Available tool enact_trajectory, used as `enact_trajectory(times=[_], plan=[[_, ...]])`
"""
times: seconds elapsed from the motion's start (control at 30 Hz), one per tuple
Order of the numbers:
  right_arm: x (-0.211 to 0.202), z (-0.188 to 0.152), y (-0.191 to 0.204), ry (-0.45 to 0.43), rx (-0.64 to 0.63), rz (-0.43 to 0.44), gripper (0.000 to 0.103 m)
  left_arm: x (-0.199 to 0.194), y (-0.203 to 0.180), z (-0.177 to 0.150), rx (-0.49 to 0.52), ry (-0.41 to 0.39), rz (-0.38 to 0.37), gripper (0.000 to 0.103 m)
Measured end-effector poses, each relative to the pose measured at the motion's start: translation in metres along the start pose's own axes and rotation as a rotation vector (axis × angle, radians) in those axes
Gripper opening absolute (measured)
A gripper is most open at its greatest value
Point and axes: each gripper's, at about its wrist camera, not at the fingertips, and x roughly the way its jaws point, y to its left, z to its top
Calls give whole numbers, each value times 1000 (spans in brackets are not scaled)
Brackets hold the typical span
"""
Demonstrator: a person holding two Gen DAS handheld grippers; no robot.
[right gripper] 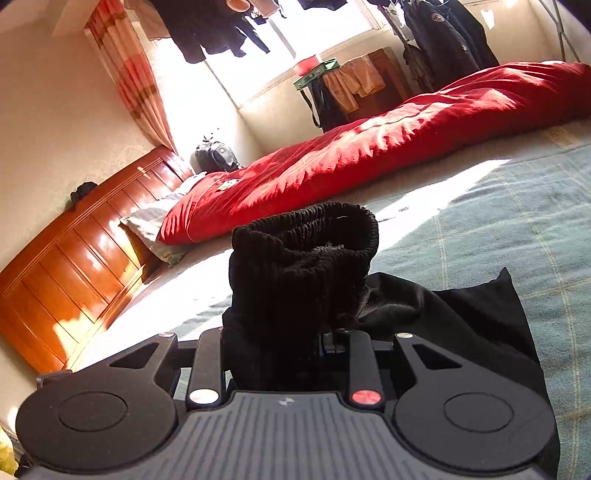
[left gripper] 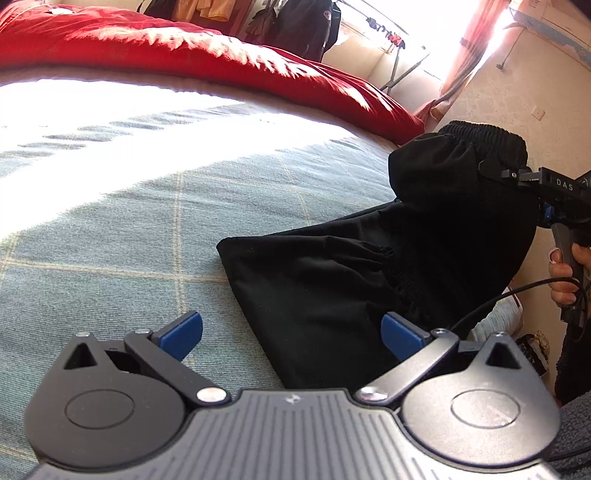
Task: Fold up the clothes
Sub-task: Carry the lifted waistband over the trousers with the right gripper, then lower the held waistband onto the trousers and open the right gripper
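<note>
A black garment [left gripper: 332,280] with a ribbed elastic waistband [left gripper: 484,142] lies partly on the grey-green checked bedspread [left gripper: 147,229]. My right gripper [left gripper: 496,171] is shut on the waistband and holds that end lifted above the bed; a hand grips its handle at the right edge. In the right wrist view the bunched waistband [right gripper: 306,240] rises straight ahead of the right gripper [right gripper: 332,341], hiding the fingertips in black cloth. My left gripper [left gripper: 291,334] stands open just above the garment's near folded edge, with its blue pads [left gripper: 183,332] wide apart and nothing pinched between them.
A red duvet [right gripper: 369,147] runs along the far side of the bed. A wooden headboard [right gripper: 74,258] and a pillow [right gripper: 147,221] stand at the left. Clothes hang by the bright window [right gripper: 229,33], and a cable [left gripper: 509,295] trails from the right gripper.
</note>
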Motion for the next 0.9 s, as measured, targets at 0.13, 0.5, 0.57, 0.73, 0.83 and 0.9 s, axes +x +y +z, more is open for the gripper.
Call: enact_trajectory(times=[0.13,0.5,0.57,0.73,0.83,0.9], plan=[[9,-8,21,31,-93,-4,32,-10,8,-2,-24,-30,21,102],[18,-19,64,72,-275,12,31,-22,17,-4,-68,-72,61,102],[20,-22,74,81,-326,10,31,-22,17,-5,-72,-75,64,102],[25,-33,97,109,-472,-10,31,-23,19,-8,-87,-91,65,102],[34,-45,112,141,-601,-40,31,-24,20,-11,-97,-96,67,102],[41,-57,122,172,-685,-53,31,-25,21,-12,-101,-97,70,102]])
